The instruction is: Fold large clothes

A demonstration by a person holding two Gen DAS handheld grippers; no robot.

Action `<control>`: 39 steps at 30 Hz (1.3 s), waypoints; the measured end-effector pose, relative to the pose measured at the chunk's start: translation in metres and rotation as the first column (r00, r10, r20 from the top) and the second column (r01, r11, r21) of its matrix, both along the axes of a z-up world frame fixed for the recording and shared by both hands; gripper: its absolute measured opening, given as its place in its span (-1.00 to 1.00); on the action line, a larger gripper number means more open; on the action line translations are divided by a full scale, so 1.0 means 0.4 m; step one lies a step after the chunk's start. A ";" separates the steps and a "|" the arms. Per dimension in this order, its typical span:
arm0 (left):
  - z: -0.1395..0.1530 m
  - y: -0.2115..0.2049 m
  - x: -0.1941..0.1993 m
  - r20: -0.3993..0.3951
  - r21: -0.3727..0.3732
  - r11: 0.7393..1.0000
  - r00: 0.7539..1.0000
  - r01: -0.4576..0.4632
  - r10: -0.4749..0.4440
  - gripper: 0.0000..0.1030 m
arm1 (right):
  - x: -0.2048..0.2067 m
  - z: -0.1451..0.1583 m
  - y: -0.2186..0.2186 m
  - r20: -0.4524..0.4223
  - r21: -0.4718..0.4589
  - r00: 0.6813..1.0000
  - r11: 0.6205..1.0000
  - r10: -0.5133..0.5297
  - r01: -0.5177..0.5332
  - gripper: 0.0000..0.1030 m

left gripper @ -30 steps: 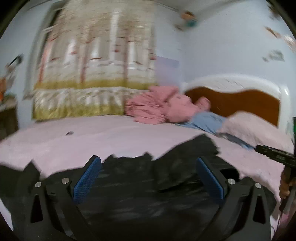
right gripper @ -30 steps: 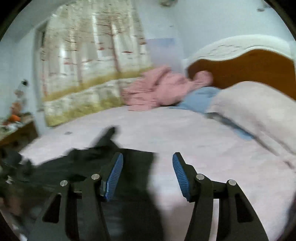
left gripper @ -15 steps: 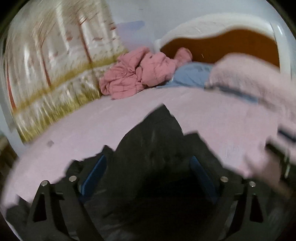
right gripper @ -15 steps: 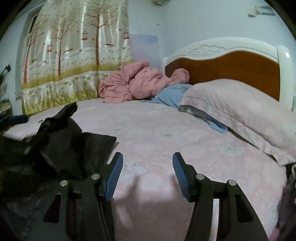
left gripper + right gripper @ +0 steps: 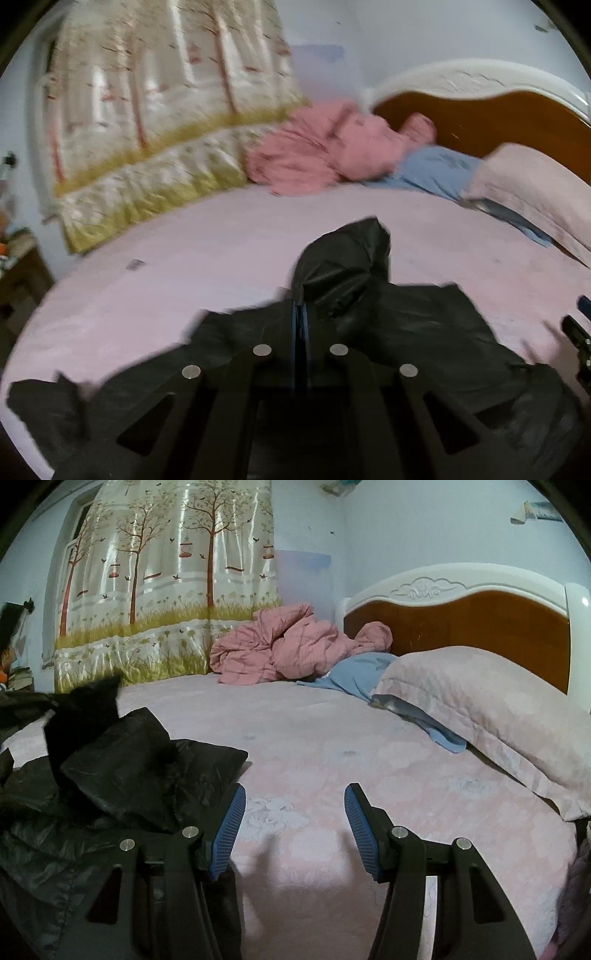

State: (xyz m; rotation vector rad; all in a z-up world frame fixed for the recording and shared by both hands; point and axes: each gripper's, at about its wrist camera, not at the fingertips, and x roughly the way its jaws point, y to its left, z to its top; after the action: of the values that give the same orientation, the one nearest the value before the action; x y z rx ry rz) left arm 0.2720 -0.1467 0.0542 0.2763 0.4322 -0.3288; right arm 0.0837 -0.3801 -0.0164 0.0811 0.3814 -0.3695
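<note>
left tool (image 5: 300, 321) is sitting with its blue pads pressed together, no gap showing; its jaws have just been closing. whether a fold of the black jacket (image 5: 369, 317) is pinched between the pads cannot be told, as the dark fabric is lying right at and around the tips. the jacket is spreading out under and to both sides of this tool on the pink bed sheet (image 5: 184, 280), its hood bunching up just past the fingertips. right tool (image 5: 293, 829) is standing about half open, holding nothing, with only bare pink bed sheet (image 5: 332, 760) between its pads. in the right wrist view the black jacket (image 5: 122, 771) is lying to the left of this tool, its edge just beside the left blue pad (image 5: 231, 829); contact cannot be confirmed. a pink quilt (image 5: 280, 650), a blue cloth (image 5: 358, 672) and a pillow (image 5: 480, 701) are lying at the headboard (image 5: 480, 616) end, well apart from both tools.
</note>
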 end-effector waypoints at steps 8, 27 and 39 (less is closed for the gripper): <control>0.046 0.323 0.060 0.075 -0.003 0.962 0.959 -0.274 0.274 -0.94 | 0.022 -0.008 0.012 -0.038 -0.026 0.999 1.000 -0.006 0.005 0.13; -0.084 0.632 0.047 -0.077 -0.036 0.900 0.899 -0.434 0.430 -0.97 | 0.022 -0.010 0.015 -0.067 -0.045 0.998 0.999 -0.011 0.007 0.25; -0.045 0.811 -0.093 -0.044 -0.112 0.902 0.909 -0.418 0.415 -0.95 | 0.020 0.016 0.018 -0.059 -0.050 0.998 0.999 -0.011 0.008 0.30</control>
State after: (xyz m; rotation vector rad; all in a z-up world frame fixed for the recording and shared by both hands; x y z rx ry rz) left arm 0.2346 0.1779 0.0362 0.0582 0.4769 0.0644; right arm 0.0917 -0.3728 -0.0098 0.0231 0.4304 -0.3912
